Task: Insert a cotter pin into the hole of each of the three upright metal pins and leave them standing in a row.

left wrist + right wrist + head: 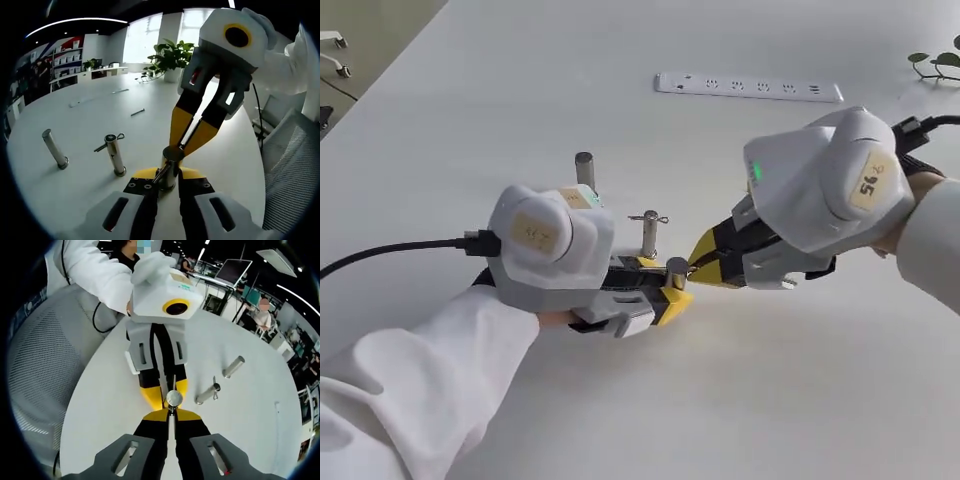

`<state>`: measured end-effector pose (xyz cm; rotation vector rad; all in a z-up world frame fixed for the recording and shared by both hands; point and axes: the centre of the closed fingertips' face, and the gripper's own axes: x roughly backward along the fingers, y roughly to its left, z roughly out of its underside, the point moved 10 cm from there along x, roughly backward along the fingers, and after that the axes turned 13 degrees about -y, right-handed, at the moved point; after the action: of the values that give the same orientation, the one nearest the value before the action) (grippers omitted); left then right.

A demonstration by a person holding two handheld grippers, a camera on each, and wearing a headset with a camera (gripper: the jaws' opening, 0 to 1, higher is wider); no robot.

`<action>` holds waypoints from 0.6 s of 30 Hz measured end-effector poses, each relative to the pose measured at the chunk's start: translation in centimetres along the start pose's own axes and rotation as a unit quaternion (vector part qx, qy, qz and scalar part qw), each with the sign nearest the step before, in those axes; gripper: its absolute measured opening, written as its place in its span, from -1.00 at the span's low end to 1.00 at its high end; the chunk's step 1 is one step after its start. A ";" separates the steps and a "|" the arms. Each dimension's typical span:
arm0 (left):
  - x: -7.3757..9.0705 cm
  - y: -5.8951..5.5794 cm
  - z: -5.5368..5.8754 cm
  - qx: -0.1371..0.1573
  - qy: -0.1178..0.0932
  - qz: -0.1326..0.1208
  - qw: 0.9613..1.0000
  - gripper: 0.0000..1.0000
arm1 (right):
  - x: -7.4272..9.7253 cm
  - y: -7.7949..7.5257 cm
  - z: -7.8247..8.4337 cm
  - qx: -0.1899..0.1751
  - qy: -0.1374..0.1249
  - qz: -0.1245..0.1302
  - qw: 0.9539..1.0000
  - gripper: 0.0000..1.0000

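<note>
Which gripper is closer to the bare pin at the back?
Left. The left gripper has its body just in front of the bare pin, fingers clamping the near pin. The right gripper is farther, beyond the near pin, pinching a cotter pin.

An open-plan office, by its white worktable [620, 50], mesh chair [37, 355], monitor [233, 271], shelving [67, 62] and potted plant [167, 57].

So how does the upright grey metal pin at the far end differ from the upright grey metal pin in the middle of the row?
The middle pin has a thin wire cotter pin through its top; the far pin has none. The middle pin stands next to the near pin clamped in the left gripper; the far pin stands at the row's end. Both stand upright on the white table, ungripped.
</note>
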<state>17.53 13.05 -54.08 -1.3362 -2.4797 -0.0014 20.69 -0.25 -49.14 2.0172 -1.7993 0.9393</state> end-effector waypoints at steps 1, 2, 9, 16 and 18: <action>0.0 0.0 0.0 0.002 -0.001 0.003 1.000 -0.72 | 0.0 0.1 0.0 0.001 0.000 -0.003 1.000 -1.00; 0.0 -0.1 0.0 0.005 -0.003 0.005 1.000 -0.70 | 0.0 0.2 0.0 0.001 -0.001 -0.003 1.000 -0.99; 1.0 0.1 -0.6 0.008 -0.017 0.012 1.000 -0.44 | 0.3 0.4 -0.1 -0.033 -0.025 0.020 0.999 -0.67; 3.6 0.8 -1.1 0.007 -0.015 0.019 1.000 0.02 | 0.4 0.5 0.3 -0.082 -0.059 0.045 0.994 -0.64; 4.3 0.9 -1.2 0.006 -0.016 0.021 1.000 0.18 | 0.3 0.7 0.2 -0.094 -0.067 0.049 0.992 -0.64</action>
<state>16.38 16.86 -51.82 -1.3946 -2.4733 0.0445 20.11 -0.74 -49.20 1.9311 -1.9922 0.6444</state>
